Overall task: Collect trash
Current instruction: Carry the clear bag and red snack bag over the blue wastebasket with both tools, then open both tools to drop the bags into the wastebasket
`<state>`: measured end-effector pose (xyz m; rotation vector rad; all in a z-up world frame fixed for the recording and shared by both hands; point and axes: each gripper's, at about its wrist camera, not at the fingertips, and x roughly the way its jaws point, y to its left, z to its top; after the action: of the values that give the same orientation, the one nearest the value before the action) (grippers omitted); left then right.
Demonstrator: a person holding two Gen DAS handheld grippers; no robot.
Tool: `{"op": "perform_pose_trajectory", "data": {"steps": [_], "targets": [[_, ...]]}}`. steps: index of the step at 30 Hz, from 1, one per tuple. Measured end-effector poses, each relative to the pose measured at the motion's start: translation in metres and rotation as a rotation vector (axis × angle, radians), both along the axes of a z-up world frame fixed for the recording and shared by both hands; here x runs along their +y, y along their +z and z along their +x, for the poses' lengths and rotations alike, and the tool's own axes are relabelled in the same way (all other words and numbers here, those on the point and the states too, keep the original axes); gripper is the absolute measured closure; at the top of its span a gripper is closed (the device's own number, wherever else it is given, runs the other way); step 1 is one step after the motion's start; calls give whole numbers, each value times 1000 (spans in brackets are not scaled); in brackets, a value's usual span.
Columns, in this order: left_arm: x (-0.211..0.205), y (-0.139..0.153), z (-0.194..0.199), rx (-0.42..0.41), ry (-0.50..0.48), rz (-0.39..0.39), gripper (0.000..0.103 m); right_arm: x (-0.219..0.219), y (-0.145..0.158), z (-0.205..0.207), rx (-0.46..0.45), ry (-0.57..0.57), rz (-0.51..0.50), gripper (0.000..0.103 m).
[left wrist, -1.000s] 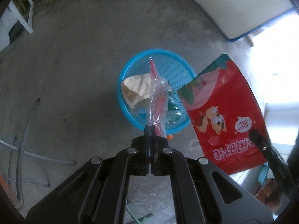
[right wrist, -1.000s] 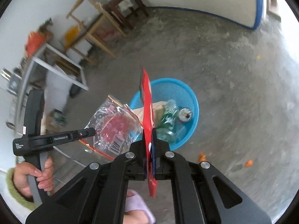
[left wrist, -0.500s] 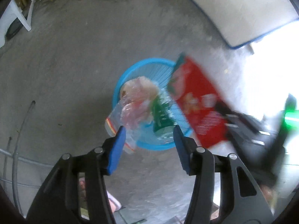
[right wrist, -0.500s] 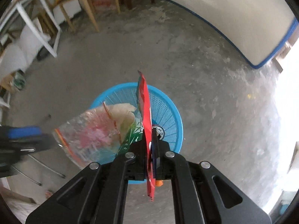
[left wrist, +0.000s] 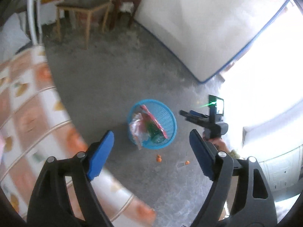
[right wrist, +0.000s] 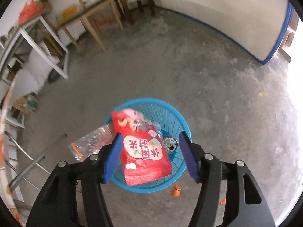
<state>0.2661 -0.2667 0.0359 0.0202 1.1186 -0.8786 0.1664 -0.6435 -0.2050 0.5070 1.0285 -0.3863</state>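
The red snack bag [right wrist: 144, 151], gripped edge-on a second ago, is now free and lies face-up across the blue basket [right wrist: 178, 122], its lower edge over the rim at 6 o'clock; in the left wrist view it stands tilted inside the basket. The clear plastic wrapper [right wrist: 90, 144] has likewise been let go and drapes over the rim at 9 o'clock, part of it hanging outside. The right gripper [right wrist: 148, 156] has just been opening: jaws parted, nothing pressed between them. The left gripper [left wrist: 151, 151] has also just opened, jaws wide and empty, and has drawn back from the basket. Judgement: both pieces are deposited, though the wrapper could slip out. The bag is glossy printed foil; the wrapper thin, crinkled film; the basket round ribbed plastic mesh, holding a metal can [right wrist: 170, 145]. Orange peel scraps [right wrist: 176, 191] lie on the rough concrete floor [right wrist: 208, 87] at 5 o'clock.
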Motion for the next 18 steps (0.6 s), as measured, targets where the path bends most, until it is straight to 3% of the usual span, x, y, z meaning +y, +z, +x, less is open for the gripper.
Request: {"op": "perform_pose_trajectory", "data": {"steps": [5,8,11,13,16,18], "targets": [[83,10,-22,-50,76,-36,24,10,15,-19,-44,7,46,43],[136,12,-32,-67,145,-83,24,34,12,-17,-63,64,139,43],[178,12,-42,-83,223,-128,24,68,-6,3,-18,142,181,43],[205,14,-46,-89,264,-155,24,94,-25,24,39,175,140,43],[240,12,-51,-96,325,-182,24,114,-56,58,114,169,85,49],[259,8,-54,-102,364,-163,24,115,-69,78,110,142,103,53]]}}
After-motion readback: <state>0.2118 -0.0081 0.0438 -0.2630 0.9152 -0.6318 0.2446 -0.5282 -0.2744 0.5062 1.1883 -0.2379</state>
